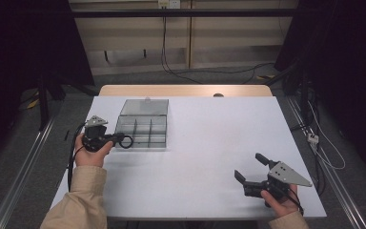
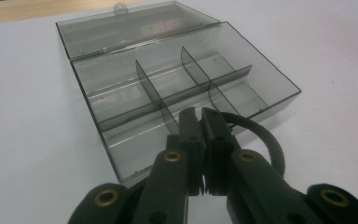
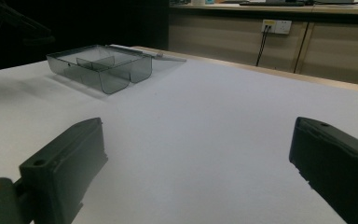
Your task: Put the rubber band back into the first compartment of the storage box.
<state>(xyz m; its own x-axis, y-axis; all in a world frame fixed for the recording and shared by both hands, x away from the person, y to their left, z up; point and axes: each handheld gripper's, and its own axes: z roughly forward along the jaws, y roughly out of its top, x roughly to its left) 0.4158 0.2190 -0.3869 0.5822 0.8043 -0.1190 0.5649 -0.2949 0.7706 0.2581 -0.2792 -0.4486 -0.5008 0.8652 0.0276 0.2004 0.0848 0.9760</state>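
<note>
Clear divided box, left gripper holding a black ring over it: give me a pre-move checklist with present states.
1. Left gripper shut on black ring: ok.
2. Clear divided box lid open, lying flat behind: ok.
3. Compartments empty: ok.
4. Ring over a near compartment: ok in the left gripper view; exact compartment cannot tell.
5. Right gripper open, well apart from the box: ok.
6. White table around the box free: ok.

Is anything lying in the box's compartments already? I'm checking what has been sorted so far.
No: in the left gripper view every compartment of the clear box shows bare bottom between the dividers.
</note>
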